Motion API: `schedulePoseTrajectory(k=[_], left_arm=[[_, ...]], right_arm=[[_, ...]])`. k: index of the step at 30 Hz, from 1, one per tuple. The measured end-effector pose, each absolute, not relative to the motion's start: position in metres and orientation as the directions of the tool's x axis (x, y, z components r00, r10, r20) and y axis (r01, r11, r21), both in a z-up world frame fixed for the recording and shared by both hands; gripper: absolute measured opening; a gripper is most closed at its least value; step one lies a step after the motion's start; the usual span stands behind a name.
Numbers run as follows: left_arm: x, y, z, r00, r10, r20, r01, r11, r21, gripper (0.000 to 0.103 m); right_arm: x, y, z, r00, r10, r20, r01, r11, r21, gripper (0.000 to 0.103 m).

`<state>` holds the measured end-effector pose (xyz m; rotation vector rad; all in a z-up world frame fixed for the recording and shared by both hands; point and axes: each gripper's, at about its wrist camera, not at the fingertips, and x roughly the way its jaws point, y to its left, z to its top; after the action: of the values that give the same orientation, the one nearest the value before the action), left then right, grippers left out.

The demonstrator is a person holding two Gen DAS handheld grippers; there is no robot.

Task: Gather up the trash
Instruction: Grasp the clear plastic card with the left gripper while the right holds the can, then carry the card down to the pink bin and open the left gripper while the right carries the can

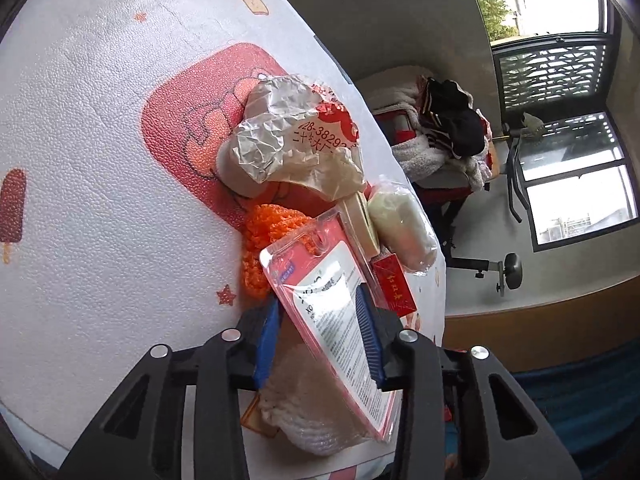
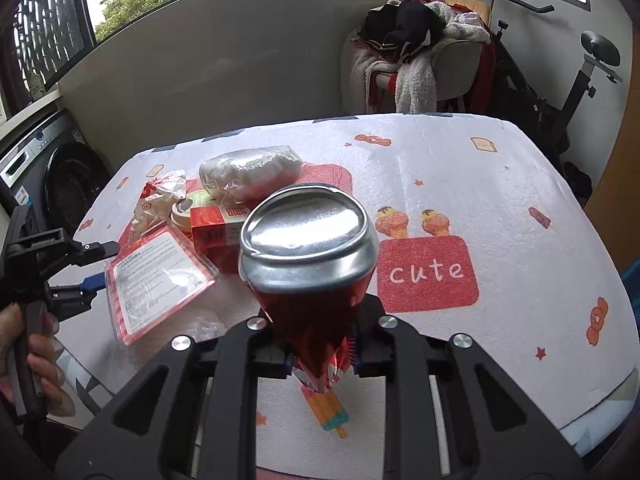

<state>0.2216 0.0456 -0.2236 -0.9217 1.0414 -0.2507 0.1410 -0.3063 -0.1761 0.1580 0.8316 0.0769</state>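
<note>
A red drink can, crushed narrow at its lower end, is clamped between the jaws of the right tongs and held above the near part of the surface, its silver end turned toward the camera. The surface is covered by a white cloth printed with ice lollies, stars and a red panel reading "cute".

The left tongs are seen with a flat pink-edged blister pack lying between the blue pads. The right pad is pressed against the pack's edge; whether the left pad touches it cannot be told, so a firm grip cannot be confirmed. In the right wrist view the pack is seen tilted near the left edge of the surface, with the left tongs at its outer edge and a hand wrapped around their handle.

The remaining trash is gathered toward the left side of the surface. A crumpled paper wrapper with red print is lying beside an orange knitted piece. A round lidded tub and a red carton are touching each other just beyond the pack, and a clear bag of pale contents is resting behind them. A white foam net is lying under the near end of the pack.

Beyond the far edge, a chair piled with clothes is standing against the wall.
</note>
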Motion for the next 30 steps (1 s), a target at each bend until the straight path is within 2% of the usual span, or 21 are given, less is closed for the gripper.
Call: schedulePoseTrajectory(k=[1,2,7,12,22,30], left_arm=[[0.223,0.045,-0.225,0.509,-0.572,-0.644,-0.233,0.628,-0.742,0.020],[0.222,0.044,-0.225,0.509,-0.566,-0.648,-0.229,0.637,-0.736,0.018],[0.215,0.036,-0.196,0.533,-0.539,-0.652,-0.106,0.722,-0.683,0.014],[0.207,0.017,-0.144,0.568,-0.552,-0.611,0.087,0.778,-0.622,0.007],[0.169,0.011,-0.082,0.615,-0.543,-0.572,0.252,0.822,-0.510,0.006],[0.110,0.009,-0.070,0.567,-0.590,-0.575,0.357,0.805,-0.474,0.006]], right_arm=[[0.139,-0.308,-0.178,0.669,0.128,-0.732,-0.002,0.985,0.170,0.023],[0.136,-0.310,-0.179,0.667,0.127,-0.734,0.002,0.985,0.172,0.023],[0.125,-0.317,-0.178,0.669,0.130,-0.732,0.010,0.983,0.183,0.023],[0.118,-0.312,-0.169,0.678,0.137,-0.723,-0.004,0.983,0.182,0.023],[0.092,-0.298,-0.144,0.699,0.154,-0.698,-0.040,0.983,0.177,0.023],[0.064,-0.283,-0.129,0.704,0.169,-0.690,-0.079,0.984,0.160,0.023]])
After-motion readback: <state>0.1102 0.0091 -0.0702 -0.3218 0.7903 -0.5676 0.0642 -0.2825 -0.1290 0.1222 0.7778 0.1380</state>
